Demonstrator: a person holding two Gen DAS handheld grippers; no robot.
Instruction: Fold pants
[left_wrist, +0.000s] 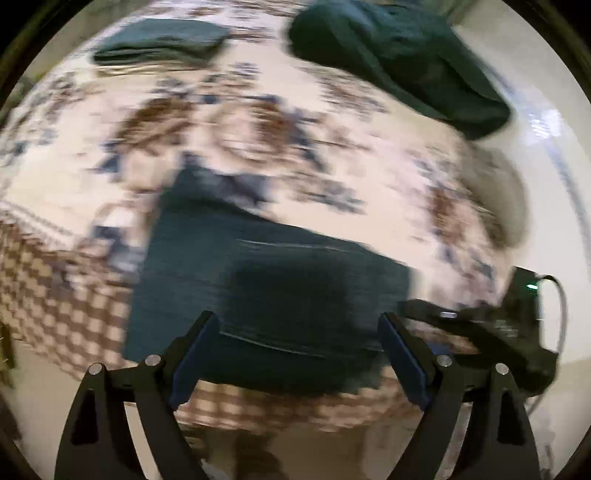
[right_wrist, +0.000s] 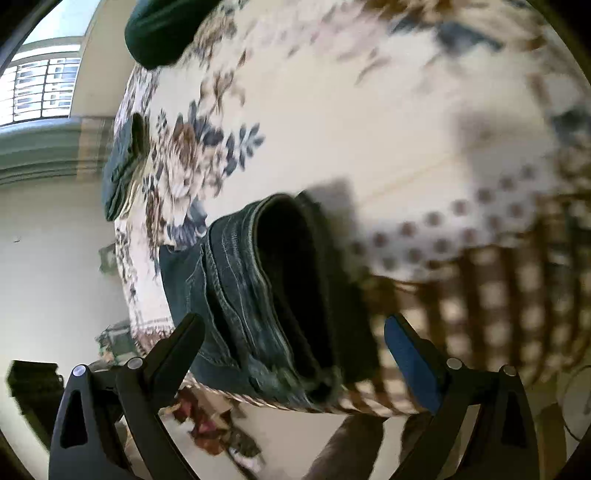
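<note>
Dark blue folded jeans (left_wrist: 273, 280) lie on the flowered bedsheet (left_wrist: 332, 155) near the bed's front edge. My left gripper (left_wrist: 297, 321) hovers just above them, open, its blue pads wide apart and touching no cloth. In the right wrist view the same jeans (right_wrist: 258, 288) show their stacked folds and stitched seams end-on. My right gripper (right_wrist: 293, 321) stands open over that end, with both fingers clear of the denim. Both views are blurred.
A folded dark green stack (left_wrist: 162, 40) and a dark green heap (left_wrist: 399, 55) lie at the far side of the bed. A black device with a green light (left_wrist: 517, 317) is at the right. The checked border (right_wrist: 498, 302) hangs over the bed's edge, with pale floor (right_wrist: 55, 277) below.
</note>
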